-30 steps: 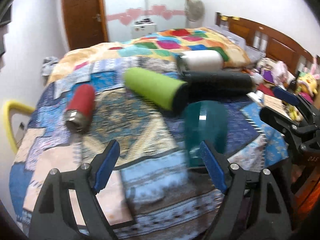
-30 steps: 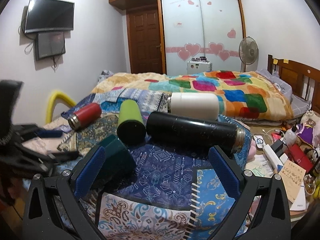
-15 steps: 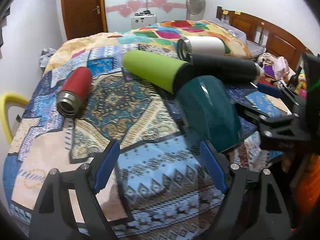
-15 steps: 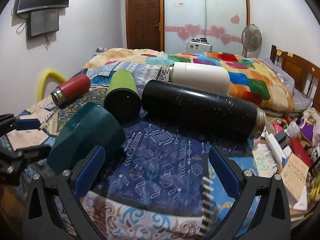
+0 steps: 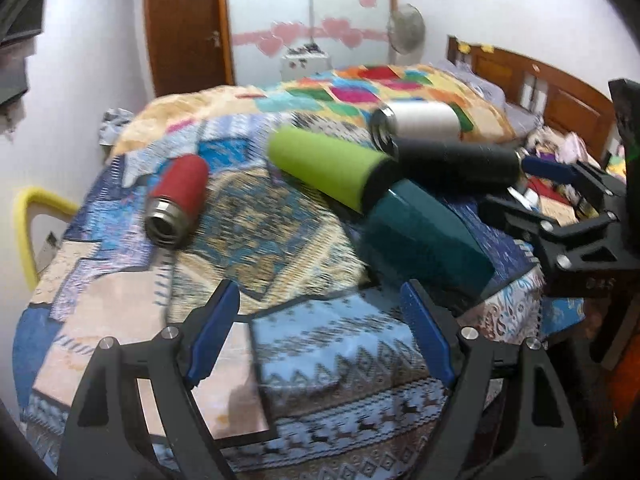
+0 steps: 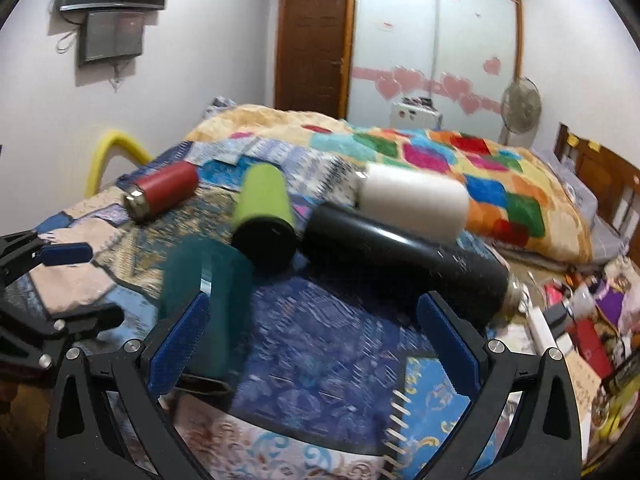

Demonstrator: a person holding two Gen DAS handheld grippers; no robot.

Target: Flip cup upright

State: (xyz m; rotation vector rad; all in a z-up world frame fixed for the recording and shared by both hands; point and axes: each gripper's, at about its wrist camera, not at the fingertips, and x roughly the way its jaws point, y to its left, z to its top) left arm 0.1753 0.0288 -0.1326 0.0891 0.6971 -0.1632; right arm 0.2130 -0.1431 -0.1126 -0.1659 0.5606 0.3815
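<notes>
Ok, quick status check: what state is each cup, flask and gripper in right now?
teal cup: tipped over, leaning, not upright
green flask: lying on its side, dark end toward the teal cup
black flask: lying on its side
white flask: lying on its side
red flask: lying on its side, steel mouth toward the left wrist camera
left gripper: open, empty
right gripper: open, empty

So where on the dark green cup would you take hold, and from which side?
Across its straight walls near the middle, I'd judge. The dark green cup lies tilted on the patterned cloth, its narrow end against the lime green flask. The left gripper is open beside it, so come from the near, left side, fingers spanning the width.
</notes>
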